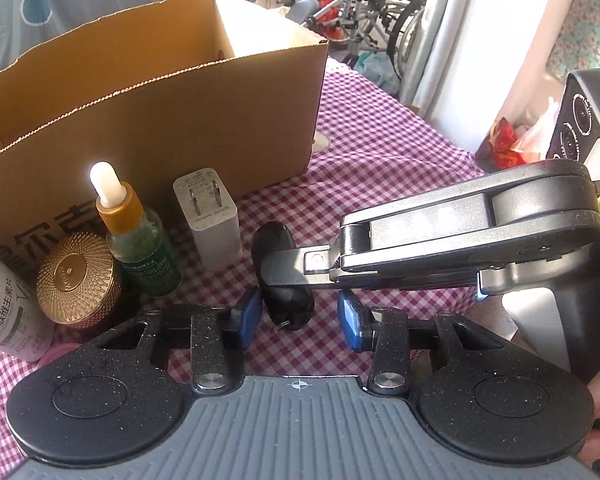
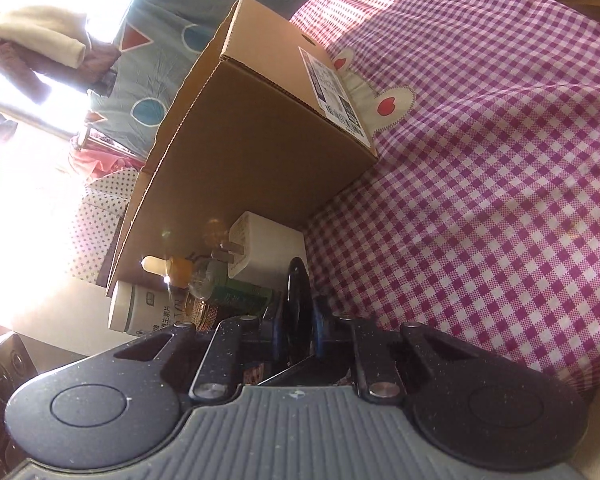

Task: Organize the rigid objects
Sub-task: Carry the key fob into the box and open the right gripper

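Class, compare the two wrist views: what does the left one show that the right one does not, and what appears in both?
Only the left wrist view shows the left gripper, open, the inside of the cardboard box and the wheelchair.

Only the right wrist view shows the box's shipping label.

Both show the dropper bottle, the white charger and the black disc clamped by the right gripper.

One brown cardboard box (image 1: 236, 120), one white plug charger (image 1: 212, 220), one green dropper bottle (image 1: 144, 240), one gold-lidded jar (image 1: 76, 280), one white labelled bottle (image 1: 4, 312), one black disc (image 1: 284, 280).
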